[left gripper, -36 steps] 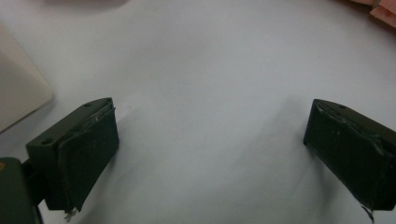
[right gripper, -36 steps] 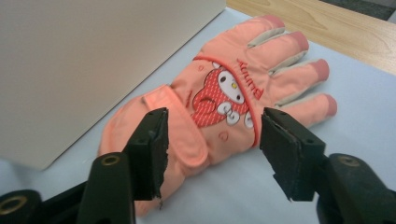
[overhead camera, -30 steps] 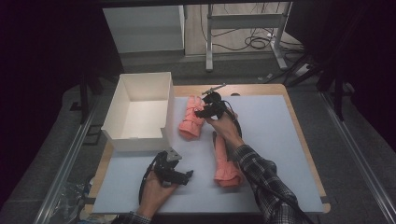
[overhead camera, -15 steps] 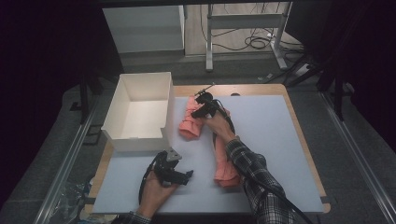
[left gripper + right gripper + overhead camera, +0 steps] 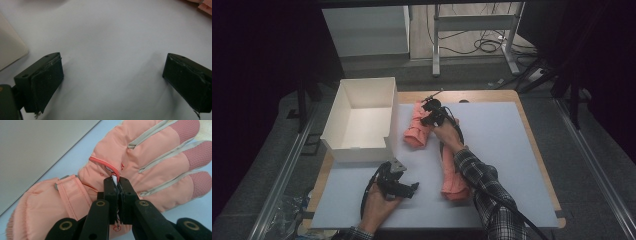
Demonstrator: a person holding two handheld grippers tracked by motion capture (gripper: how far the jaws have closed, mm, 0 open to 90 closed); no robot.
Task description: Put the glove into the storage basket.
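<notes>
1. Right hand-held gripper (image 5: 430, 111) sits at about 12 o'clock on the surface (image 5: 502, 135), over the far glove (image 5: 416, 131).
2. Its jaws have just been closing. In the right gripper view they are pressed together on a small white tab (image 5: 114, 178) at the glove's red-trimmed edge (image 5: 105, 165), so it is clenched on the glove (image 5: 130, 167).
3. That glove is salmon pink with beige strips and darker textured fingertips. It lies flat on the surface, just beside the box (image 5: 362, 120), at the box's 3 o'clock. I cannot tell if it touches the box wall.
4. In the right gripper view the glove fingers point to 2 o'clock and the cuff with its strap (image 5: 67, 182) lies at 8 o'clock.
5. Second glove (image 5: 452, 175) lies at about 6 o'clock from the first, lengthwise toward the person, partly under the right forearm (image 5: 477, 175) in a plaid sleeve.
6. Left hand-held gripper (image 5: 404, 187) is near the front edge at 7 o'clock on the surface, just below the box and well apart from both gloves.
7. Left gripper view: jaws spread wide, released, nothing between them, with bare surface (image 5: 112, 50) below.
8. White box is open-topped, at 10 o'clock on the surface; its corner (image 5: 10, 50) shows at 9 o'clock in the left gripper view.
</notes>
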